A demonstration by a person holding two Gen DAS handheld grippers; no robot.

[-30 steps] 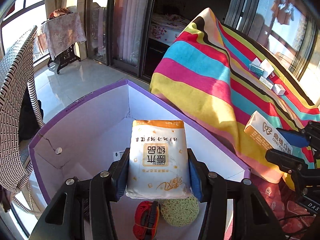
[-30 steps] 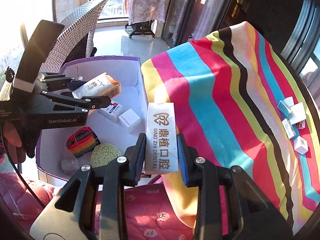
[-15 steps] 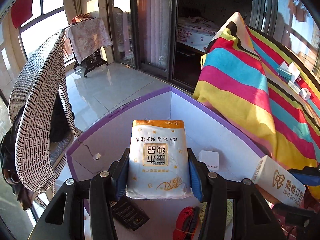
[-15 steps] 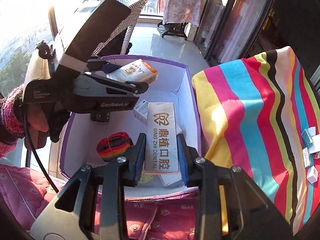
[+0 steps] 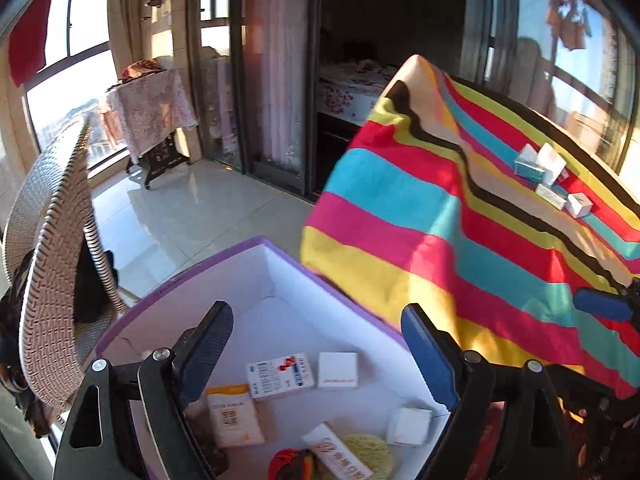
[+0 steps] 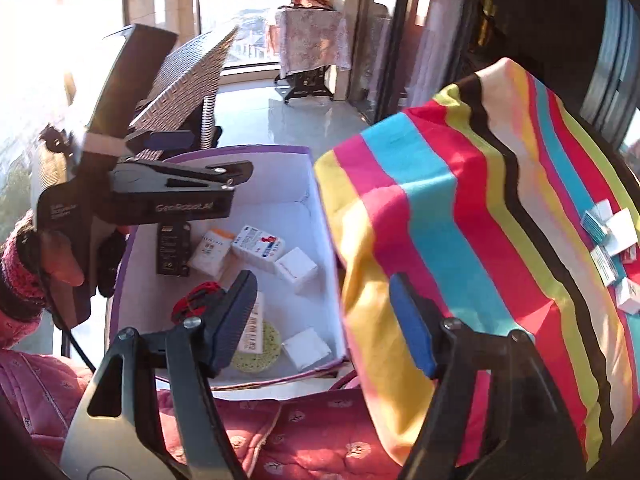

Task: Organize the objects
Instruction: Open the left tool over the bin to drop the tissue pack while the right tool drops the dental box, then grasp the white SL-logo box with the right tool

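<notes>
Purple-rimmed white storage box (image 5: pixel 280 276) sits beside the striped blanket (image 5: pixel 460 240). Your left gripper (image 5: pixel 316 344) and right gripper (image 6: pixel 324 312) hang above it, fingers just spread wide, nothing between them. The orange-topped white tissue pack (image 5: pixel 234 414) and long white dental box (image 5: pixel 340 456) lie inside the box.

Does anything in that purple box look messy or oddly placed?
Slightly. In the purple box, the long white carton lies across the yellow sponge, and the packets sit at mixed angles. Nothing looks spilled or damaged.
</notes>
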